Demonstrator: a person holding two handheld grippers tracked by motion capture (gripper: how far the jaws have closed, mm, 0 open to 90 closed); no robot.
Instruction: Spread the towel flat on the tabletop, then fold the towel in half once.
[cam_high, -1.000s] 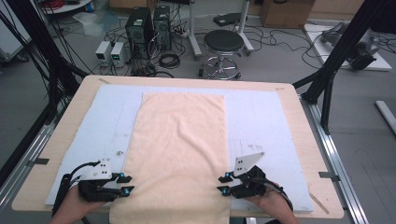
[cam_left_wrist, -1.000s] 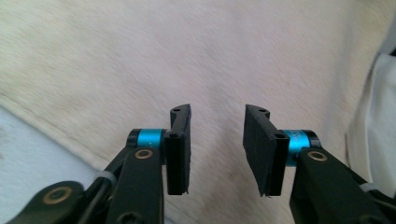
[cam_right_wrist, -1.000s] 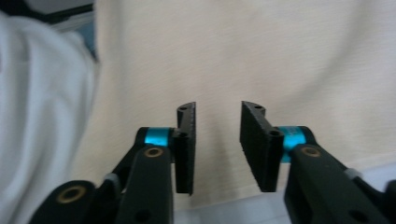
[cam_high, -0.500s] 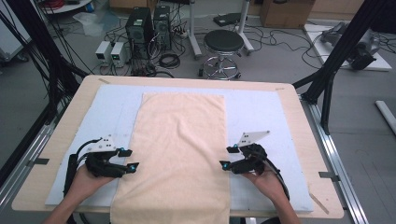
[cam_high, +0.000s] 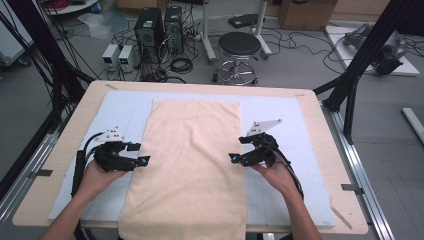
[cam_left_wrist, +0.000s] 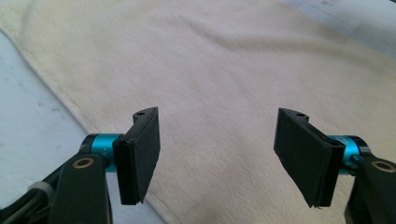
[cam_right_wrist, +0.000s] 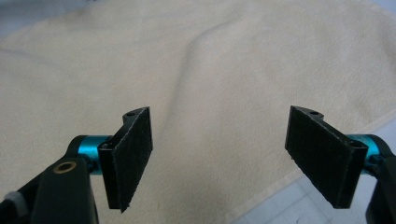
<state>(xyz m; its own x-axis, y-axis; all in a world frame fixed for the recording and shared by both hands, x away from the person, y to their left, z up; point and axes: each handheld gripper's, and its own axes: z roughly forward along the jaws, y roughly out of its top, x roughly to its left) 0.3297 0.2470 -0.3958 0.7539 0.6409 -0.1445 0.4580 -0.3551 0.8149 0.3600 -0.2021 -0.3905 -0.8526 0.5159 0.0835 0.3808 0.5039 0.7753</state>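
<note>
On the table (cam_high: 60, 200), mid-length of the towel: both grippers sit at the cloth's 2 long sides, 1 each.
Towel: a cream towel (cam_high: 192, 165) lies flat and lengthwise down the middle of the pale blue mat (cam_high: 295, 120), its far end short of the table's far edge, its near end hanging over the near edge.
Left gripper: the left gripper (cam_high: 141, 161) points inward at the towel's left side; in the left gripper view (cam_left_wrist: 217, 156) its jaws have just been opening and stand wide apart, with only flat towel and its hem beneath them, nothing pinched.
Right gripper: the right gripper (cam_high: 233, 157) mirrors it at the right side; in the right gripper view (cam_right_wrist: 219, 158) its jaws have likewise just been opening, wide and empty above the cloth near its hem.
Step in hand: by my reading, the towel is spread and let go, and the 2 grippers are lining up for a fresh hold on the side hems, likely for a fold.
Next move: each gripper probably needs to drop to the mat, slide 1 pad under the hem, and close on a single layer, both at matching points so the towel lifts evenly.
Watch for: a low ridge (cam_right_wrist: 187, 51) runs across the cloth in the right gripper view; uneven pulls could deepen it.
</note>
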